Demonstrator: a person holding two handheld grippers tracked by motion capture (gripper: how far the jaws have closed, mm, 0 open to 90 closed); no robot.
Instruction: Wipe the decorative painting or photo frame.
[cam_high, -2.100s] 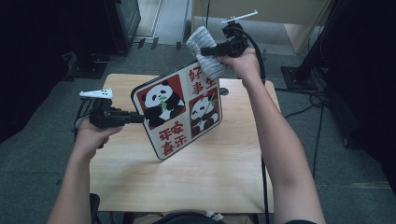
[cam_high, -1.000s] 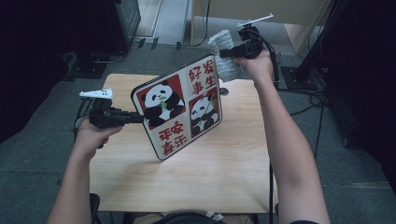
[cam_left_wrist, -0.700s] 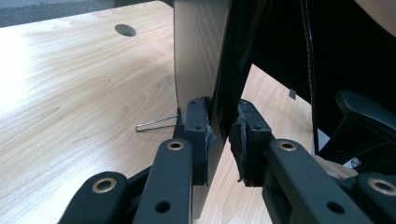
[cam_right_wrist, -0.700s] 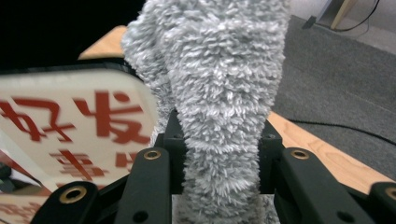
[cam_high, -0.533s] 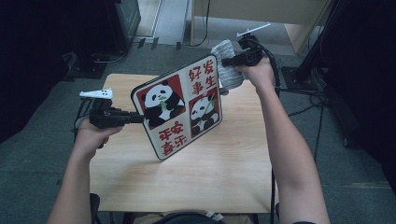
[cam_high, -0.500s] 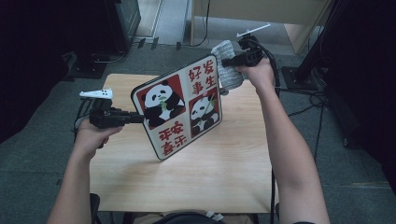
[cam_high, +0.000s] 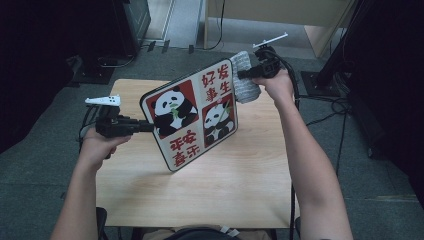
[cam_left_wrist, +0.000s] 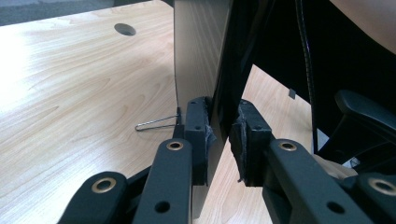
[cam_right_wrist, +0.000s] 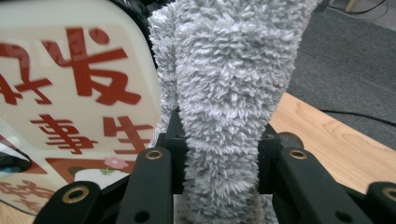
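A cream board (cam_high: 192, 117) printed with two pandas and red characters is held tilted above the wooden table (cam_high: 240, 195). My left gripper (cam_high: 145, 127) is shut on the board's left edge; in the left gripper view the board (cam_left_wrist: 205, 56) runs edge-on between the pads (cam_left_wrist: 196, 135), with a wire hanger loop (cam_left_wrist: 156, 124) on its back. My right gripper (cam_high: 241, 76) is shut on a fluffy grey cloth (cam_high: 245, 82) at the board's upper right corner. In the right gripper view the cloth (cam_right_wrist: 224, 93) hangs right beside the board's printed face (cam_right_wrist: 79, 93).
The table has a round cable hole (cam_left_wrist: 125, 29) in one corner. Grey carpet (cam_high: 380, 165) surrounds the table, with cables (cam_high: 335, 107) on the floor to the right and dark equipment (cam_high: 125, 25) behind. A chair (cam_left_wrist: 364, 112) sits beyond the table edge.
The right gripper with the cloth has come down from above and behind the board to its upper right corner. The left gripper and the board have stayed still.
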